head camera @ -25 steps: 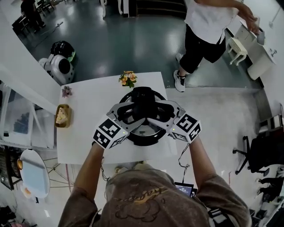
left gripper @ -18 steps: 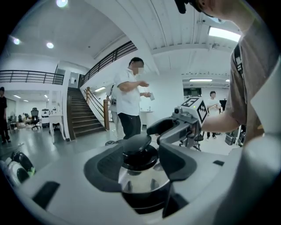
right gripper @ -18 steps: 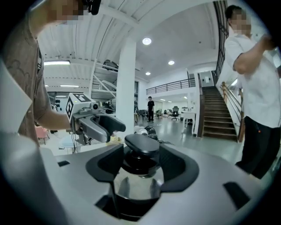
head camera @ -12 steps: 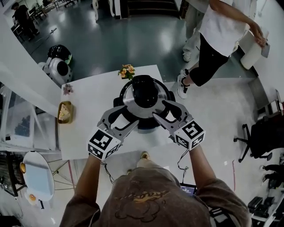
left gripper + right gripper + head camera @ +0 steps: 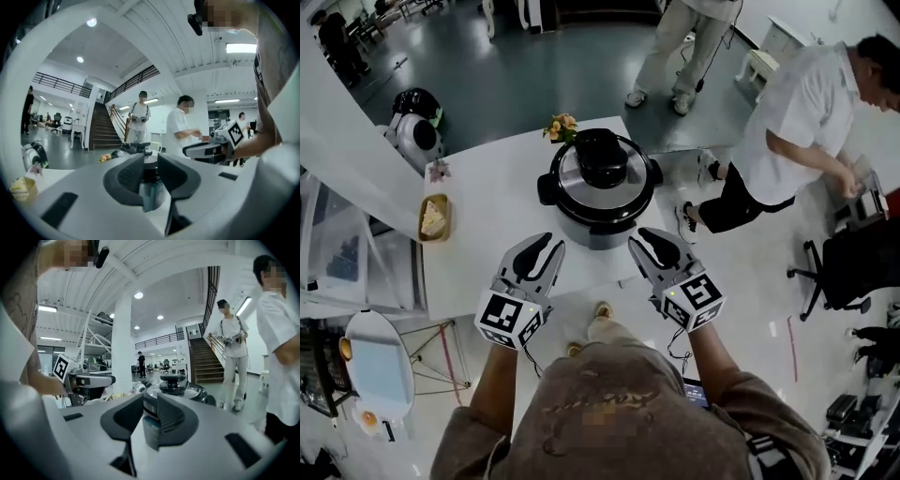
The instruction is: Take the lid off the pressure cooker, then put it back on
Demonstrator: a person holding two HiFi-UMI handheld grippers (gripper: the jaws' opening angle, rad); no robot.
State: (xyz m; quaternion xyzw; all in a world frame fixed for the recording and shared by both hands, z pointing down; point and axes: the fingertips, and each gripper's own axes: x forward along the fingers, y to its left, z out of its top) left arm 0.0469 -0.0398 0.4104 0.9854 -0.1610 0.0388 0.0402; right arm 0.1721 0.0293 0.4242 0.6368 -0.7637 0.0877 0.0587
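1. Orange flowers stand at the table's far edge.
2. A wooden dish with pale food sits near its left edge.
3. A person in a white shirt bends at the right.

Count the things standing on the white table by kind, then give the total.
Pressure cooker: 1
Flowers: 2 (orange bunch, pink sprig)
Wooden dish with food: 1
Total: 4

Left tool and right tool drawn back from pressure cooker, jaws just narrowed, empty
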